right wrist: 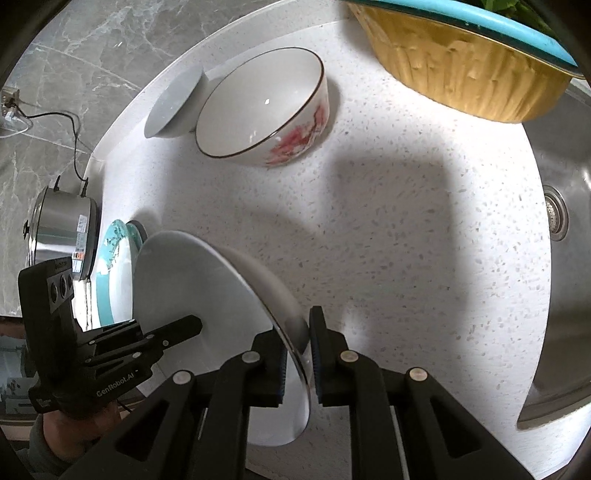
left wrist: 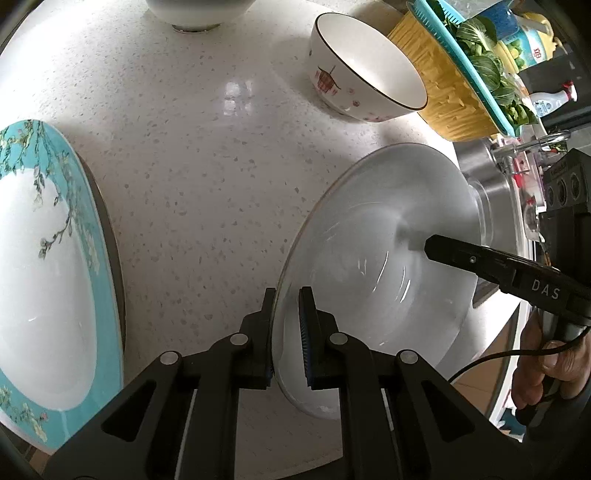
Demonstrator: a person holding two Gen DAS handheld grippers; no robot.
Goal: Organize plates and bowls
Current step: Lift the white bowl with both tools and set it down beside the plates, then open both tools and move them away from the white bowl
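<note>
A plain white shallow porcelain plate [left wrist: 373, 236] is carried tilted above the speckled white stone counter [left wrist: 192, 177], gripped on opposite edges by both claws. In the left wrist view the left gripper [left wrist: 287, 295] at the bottom centre is clenched on the plate's near rim, one pad on each face, while the right gripper [left wrist: 428, 245] reaches in from the right edge, held by a hand [left wrist: 543, 365] at the lower right. The right wrist view shows the reverse: the right gripper [right wrist: 297, 328] at the bottom centre has its pads on either side of the plate's [right wrist: 207, 288] rim and grasps it, and the left gripper [right wrist: 195, 325] comes in from the lower left. Only the left wrist view shows the leafy greens [left wrist: 480, 62] in the teal colander [left wrist: 461, 74] and bottles at the upper right; only the right wrist view shows the steel cooker pot [right wrist: 62, 229] with its cord at the left and the drain of the steel sink [right wrist: 561, 221] at the right. Counted across both views, there are two plates, the white one and a teal-rimmed floral plate [left wrist: 51, 258] lying at the left, and two bowls, a white bowl with red pattern and dark rim [left wrist: 362, 70] and a plain white bowl [left wrist: 199, 11] at the top, beside a yellow ribbed basin [left wrist: 443, 85].
</note>
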